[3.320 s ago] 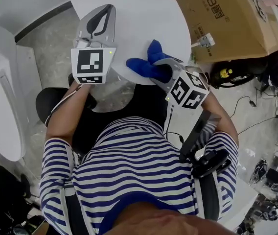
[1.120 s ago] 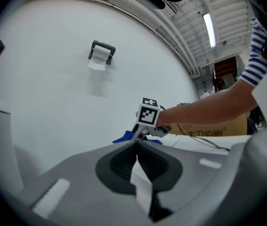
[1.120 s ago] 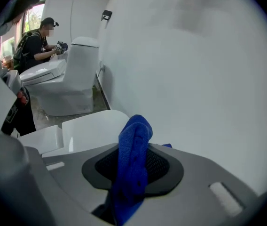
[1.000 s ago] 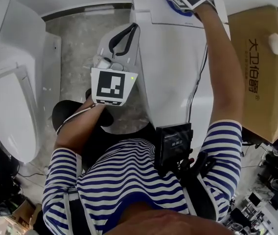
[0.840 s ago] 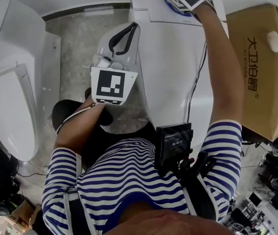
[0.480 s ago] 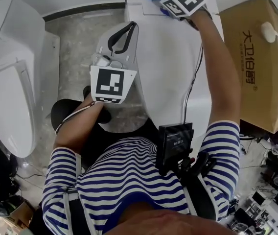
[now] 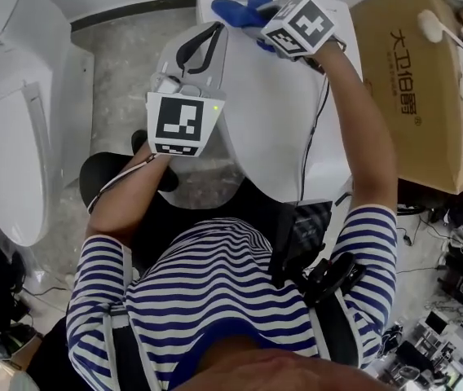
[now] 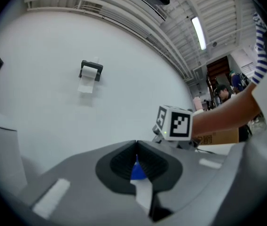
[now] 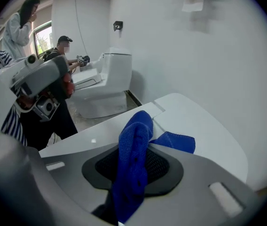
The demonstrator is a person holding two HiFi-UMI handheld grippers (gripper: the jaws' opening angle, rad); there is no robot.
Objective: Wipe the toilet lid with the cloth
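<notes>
My right gripper clamps the blue cloth over the toilet lid's back end; my left gripper is pinched on nothing. The cloth bunches upward, so I risk scraping hard jaw, not fabric, across the lid.

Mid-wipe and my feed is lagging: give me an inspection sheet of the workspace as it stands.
Surface: toilet lid, white, closed.
Job's things: blue cloth, bunched, at the lid's rear end.
Clutter: cardboard box right of the toilet.
Tongs: right tongs shut on the cloth; left tongs shut, empty, by the lid's left edge.
Cables: black cable along the right forearm, above the lid.
Surroundings: second toilet at left; toilet-paper holder on the wall; people behind.
</notes>
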